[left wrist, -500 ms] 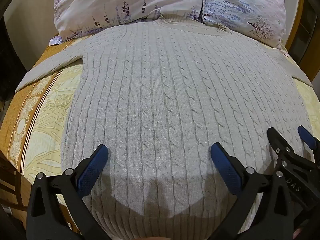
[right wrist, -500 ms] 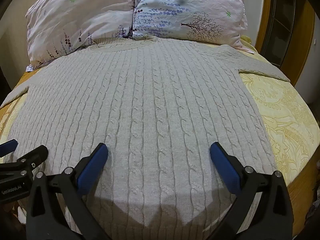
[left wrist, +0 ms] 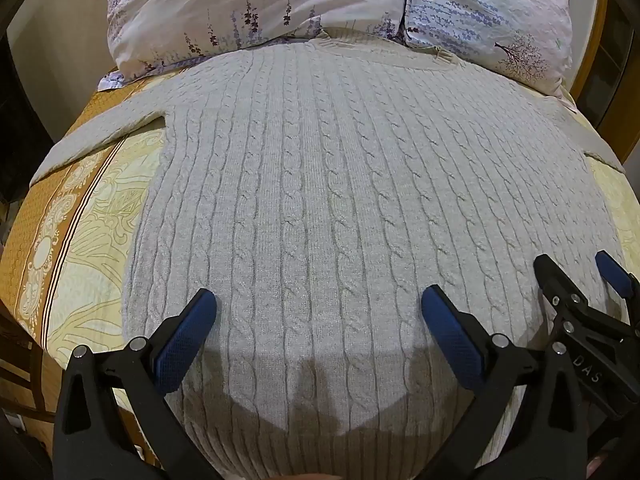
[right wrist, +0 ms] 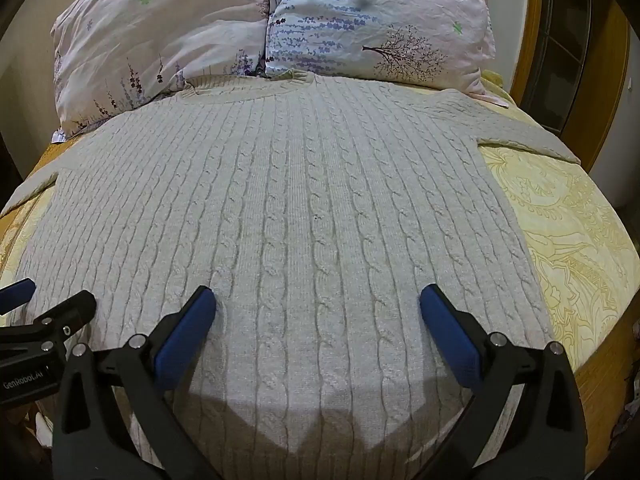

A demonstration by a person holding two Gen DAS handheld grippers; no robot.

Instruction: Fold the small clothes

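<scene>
Knitwear covered most of the bed [right wrist: 568, 248]: a pale grey cable-knit sweater [left wrist: 340, 200] lay flat and face up on the yellow patterned bedspread, its neckline touching two floral pillows [right wrist: 280, 28] at the head. One sleeve [left wrist: 104, 136] stretched out to the left edge in the left wrist view, and the other sleeve [right wrist: 524, 136] ran toward the wooden bed frame in the right wrist view. The left hand-held gripper [left wrist: 318, 312] hovered over the lower part of the sweater with its blue-padded fingers [left wrist: 188, 332] spread wide, holding nothing. The right hand-held gripper [right wrist: 318, 312] was just beside it, also over the lower body of the sweater, fingers likewise spread and holding nothing. Each one showed at the edge of the other's view. Their shadows fell on the knit near the hem.
</scene>
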